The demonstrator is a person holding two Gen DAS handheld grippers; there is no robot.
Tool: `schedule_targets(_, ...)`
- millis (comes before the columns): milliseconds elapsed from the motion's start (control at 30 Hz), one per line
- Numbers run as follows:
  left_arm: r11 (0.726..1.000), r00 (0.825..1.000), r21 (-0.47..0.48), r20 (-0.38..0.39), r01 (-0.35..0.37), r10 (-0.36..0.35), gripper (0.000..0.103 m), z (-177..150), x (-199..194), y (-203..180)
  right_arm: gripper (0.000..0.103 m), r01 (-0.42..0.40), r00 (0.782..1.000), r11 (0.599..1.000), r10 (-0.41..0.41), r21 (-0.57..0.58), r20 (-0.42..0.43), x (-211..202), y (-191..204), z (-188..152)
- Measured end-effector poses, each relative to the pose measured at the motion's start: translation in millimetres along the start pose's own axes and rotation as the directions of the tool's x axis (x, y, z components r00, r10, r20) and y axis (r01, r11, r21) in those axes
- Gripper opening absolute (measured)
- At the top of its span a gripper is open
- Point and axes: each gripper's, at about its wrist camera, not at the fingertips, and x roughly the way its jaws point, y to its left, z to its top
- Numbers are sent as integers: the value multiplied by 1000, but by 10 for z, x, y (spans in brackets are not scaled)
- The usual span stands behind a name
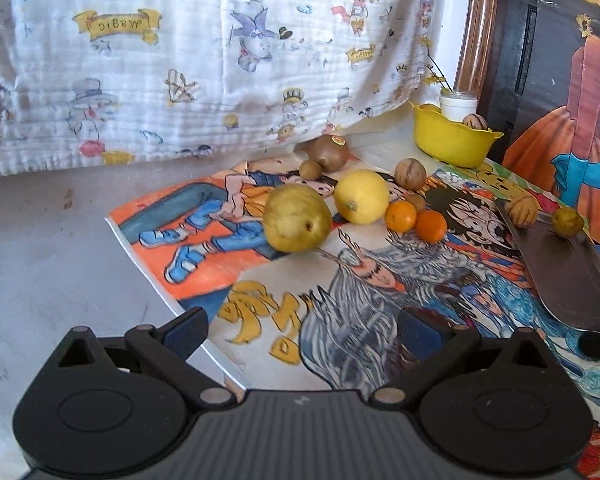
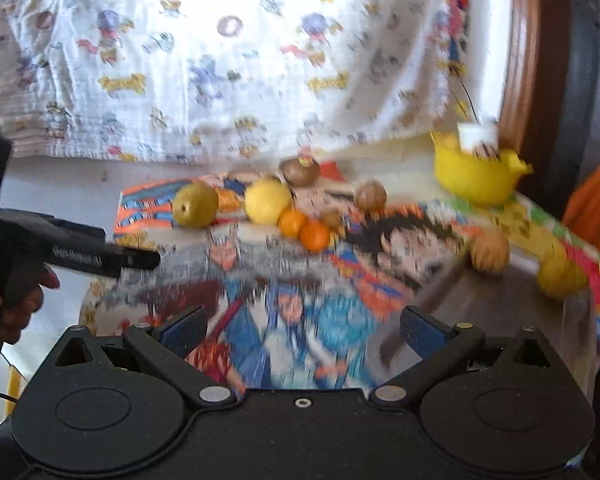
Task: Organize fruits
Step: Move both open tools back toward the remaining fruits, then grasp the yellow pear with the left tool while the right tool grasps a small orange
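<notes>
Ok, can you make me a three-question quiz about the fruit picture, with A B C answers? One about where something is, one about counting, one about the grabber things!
1. Where is the round yellow plastic bowl?
A. At the far right of the table
B. In front of the pear
C. Under the knife

2. How many small orange citrus fruits lie side by side?
A. One
B. Two
C. Four

3. How do the fingers of the left gripper stand?
A. Shut on a lemon
B. Shut on nothing
C. Wide open, holding nothing

Answers: 1 A, the bowl sits far right, beyond the fruit. 2 B, two orange fruits touch, right of the big yellow lemon. 3 C, only the cartoon-printed mat shows between the fingers.
</notes>
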Motion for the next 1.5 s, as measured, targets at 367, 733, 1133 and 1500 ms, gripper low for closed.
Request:
schedule_targets(367, 999, 999, 32, 19, -30, 30, 103, 168, 153, 48, 102, 20, 999, 982, -15, -186, 31, 481, -130, 366)
schedule_targets(733, 998, 999, 51, -3, -37, 37, 103, 309, 408, 16, 102, -30, 999, 985, 23, -169, -44, 1046, -230, 323)
schedule_targets(1133, 997, 1000, 74, -9, -25, 26, 103, 430, 608, -20, 100, -130, 991, 933, 110, -335, -78, 1318, -233, 389)
schedule_targets(1500, 999, 999, -3, -27, 34, -34, 102, 562, 811, 54, 80, -225, 973, 883, 183, -412, -140, 1803, -101, 582)
